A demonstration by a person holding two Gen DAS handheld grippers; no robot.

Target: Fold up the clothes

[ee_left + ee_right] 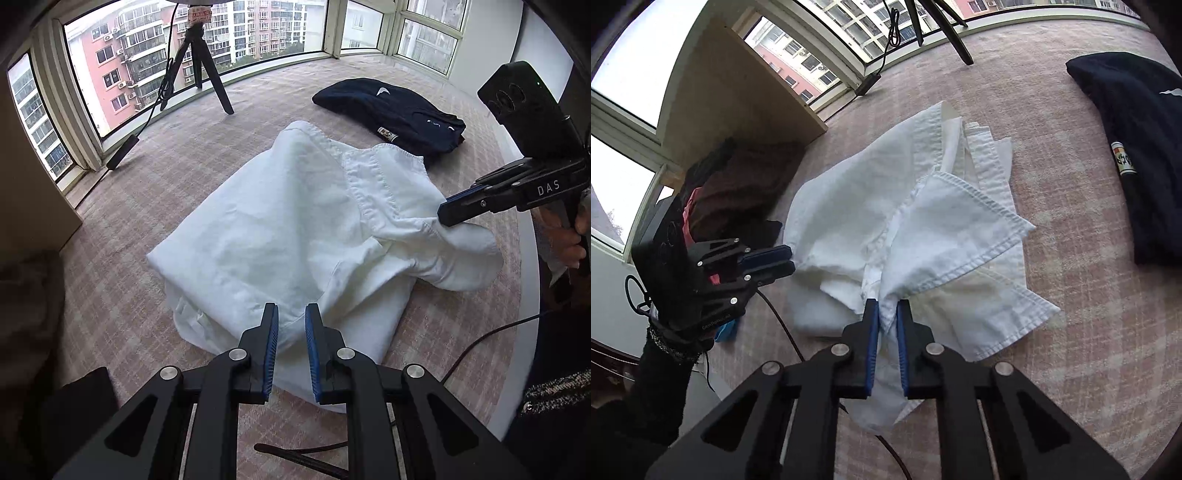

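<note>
Shirt: white shirt, half-folded, frame centre, on the bed.
Right gripper: jaws pinch a sleeve fold.
Left gripper: jaws apart, empty.
Risk: thin pinch slips; fold collapses.

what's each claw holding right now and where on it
Right claw pinches the white garment at a bunched fold by its seamed edge. Left claw holds nothing.

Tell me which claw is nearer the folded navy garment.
Right. The right claw is shut on the white shirt at the side facing the navy garment. The left claw is at the shirt's near edge, farther from it.
</note>
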